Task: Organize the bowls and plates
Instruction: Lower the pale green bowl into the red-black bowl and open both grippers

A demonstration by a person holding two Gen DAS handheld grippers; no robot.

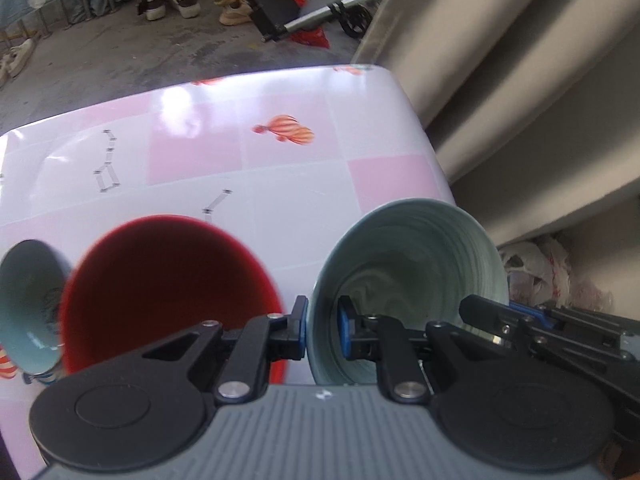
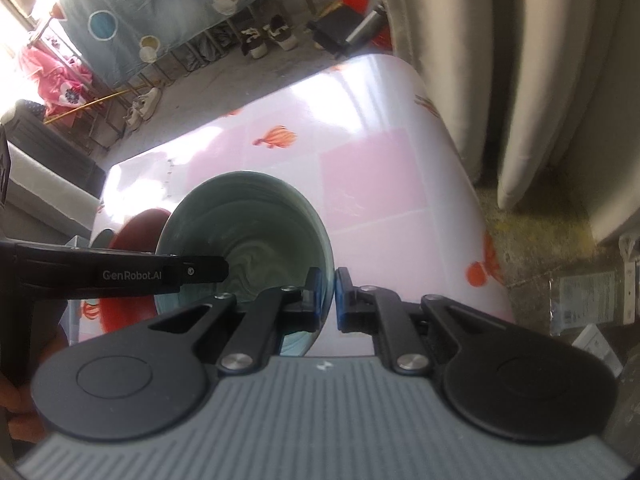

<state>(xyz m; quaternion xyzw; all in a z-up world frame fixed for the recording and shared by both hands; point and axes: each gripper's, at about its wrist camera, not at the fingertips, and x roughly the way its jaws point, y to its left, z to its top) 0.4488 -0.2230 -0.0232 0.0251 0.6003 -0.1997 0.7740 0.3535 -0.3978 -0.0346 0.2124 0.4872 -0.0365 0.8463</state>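
A pale green ribbed bowl (image 1: 412, 268) is held over the table's right side. My left gripper (image 1: 323, 330) is shut on its left rim, one pad outside and one inside. My right gripper (image 2: 328, 298) is shut on the same green bowl (image 2: 244, 232) at its right rim; its black body also shows in the left wrist view (image 1: 540, 332). A red bowl (image 1: 168, 292) sits just left of the green bowl. A small light blue bowl (image 1: 30, 304) with a dark pattern sits at the far left.
The table (image 1: 280, 184) wears a glossy pink-and-white cloth with fish prints. Its right edge runs beside grey-white panels (image 1: 520, 80) and plastic bags (image 1: 552, 268) on the floor. Shoes (image 1: 168, 0) and a folded cart (image 1: 320, 12) lie beyond the far edge.
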